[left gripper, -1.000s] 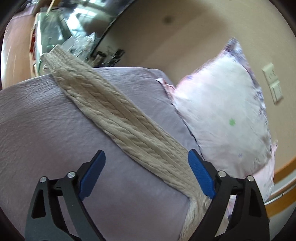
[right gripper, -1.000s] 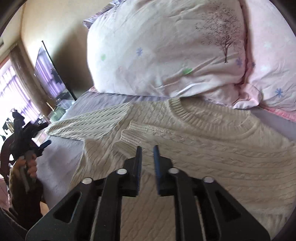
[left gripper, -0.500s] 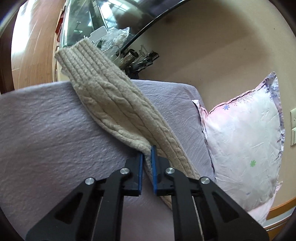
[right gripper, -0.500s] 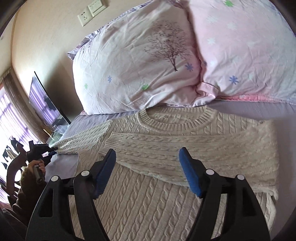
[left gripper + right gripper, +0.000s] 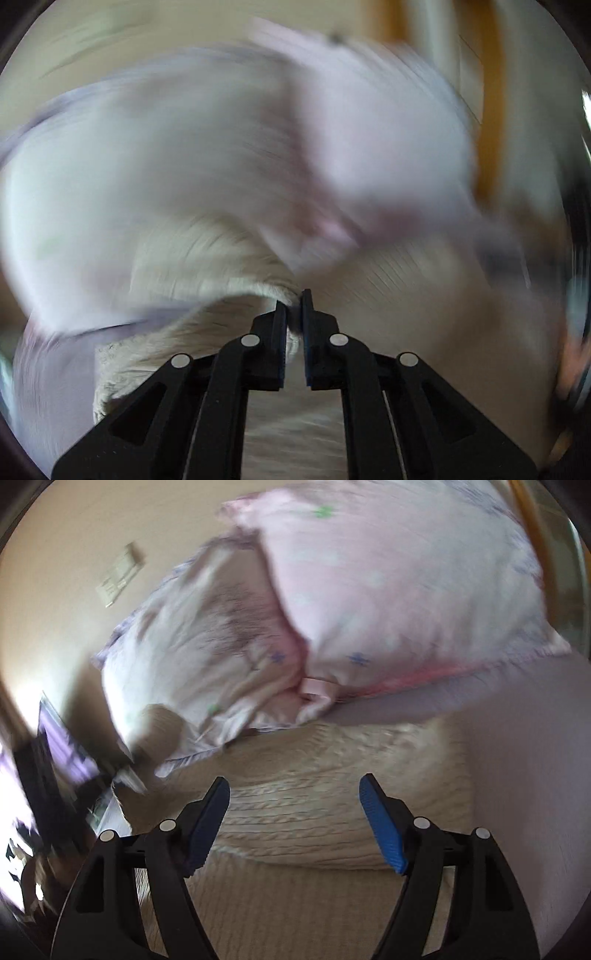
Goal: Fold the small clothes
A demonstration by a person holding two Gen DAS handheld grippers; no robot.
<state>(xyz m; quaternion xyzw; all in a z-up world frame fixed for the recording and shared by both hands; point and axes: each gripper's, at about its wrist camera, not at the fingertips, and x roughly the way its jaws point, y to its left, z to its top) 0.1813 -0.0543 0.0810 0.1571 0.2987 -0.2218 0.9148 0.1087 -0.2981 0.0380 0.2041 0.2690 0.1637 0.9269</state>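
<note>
Left gripper (image 5: 294,308) is clamped on a fold of the sweater (image 5: 314,805). Right gripper (image 5: 294,821) is spread wide above the sweater.

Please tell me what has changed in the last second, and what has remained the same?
The left gripper closed on the sweater's sleeve and swung it from the bed's edge toward the pillows; its view is now blurred by motion. The right gripper released the folded sleeve and opened. The cream sweater remains on the bed below the pillows.

The right claw (image 5: 295,821) hangs spread wide over the cream sweater (image 5: 325,805), pink pillows (image 5: 388,590) beyond.
</note>
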